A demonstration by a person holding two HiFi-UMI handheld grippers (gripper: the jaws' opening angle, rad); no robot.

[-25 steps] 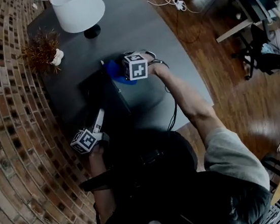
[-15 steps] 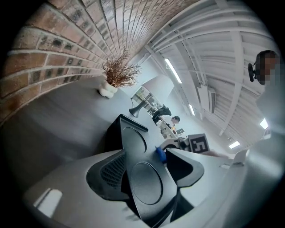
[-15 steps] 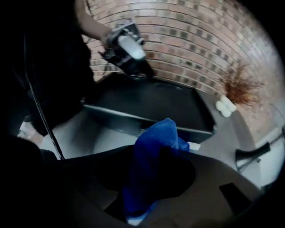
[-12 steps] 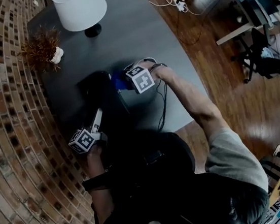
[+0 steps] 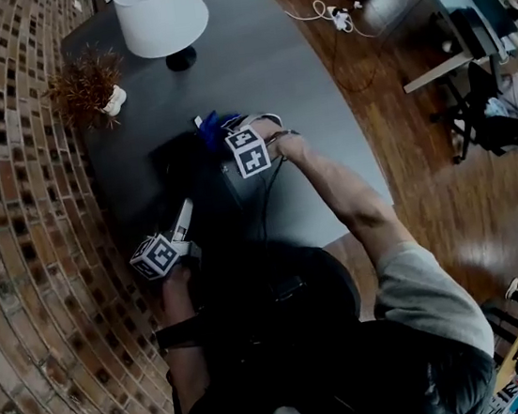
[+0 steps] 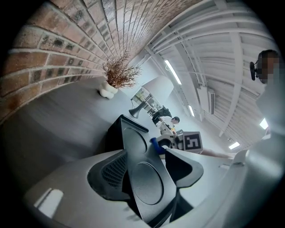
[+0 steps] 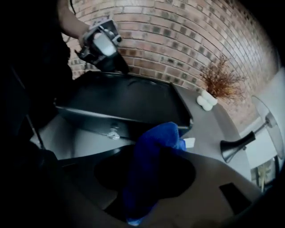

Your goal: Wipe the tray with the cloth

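A dark tray (image 5: 182, 174) lies on the grey table near the brick wall. My left gripper (image 5: 184, 213) is at its near edge. In the left gripper view the tray's rim (image 6: 143, 182) stands between the jaws, which have just been closing and now grip it. My right gripper (image 5: 222, 132) is shut on a blue cloth (image 5: 208, 127) at the tray's far right corner. In the right gripper view the cloth (image 7: 156, 149) hangs bunched from the jaws just short of the tray's side wall (image 7: 116, 122), and the left gripper (image 7: 103, 44) shows at the opposite edge.
A lamp with a white shade (image 5: 161, 15) and a dried plant in a white pot (image 5: 84, 87) stand at the table's far end. The brick wall (image 5: 16, 233) runs along the left. The table's curved edge (image 5: 366, 154) drops to a wooden floor with cables.
The right gripper has carried the blue cloth left and down to the tray's far corner, and its marker cube has rolled. The left gripper has stayed at the tray's near edge.
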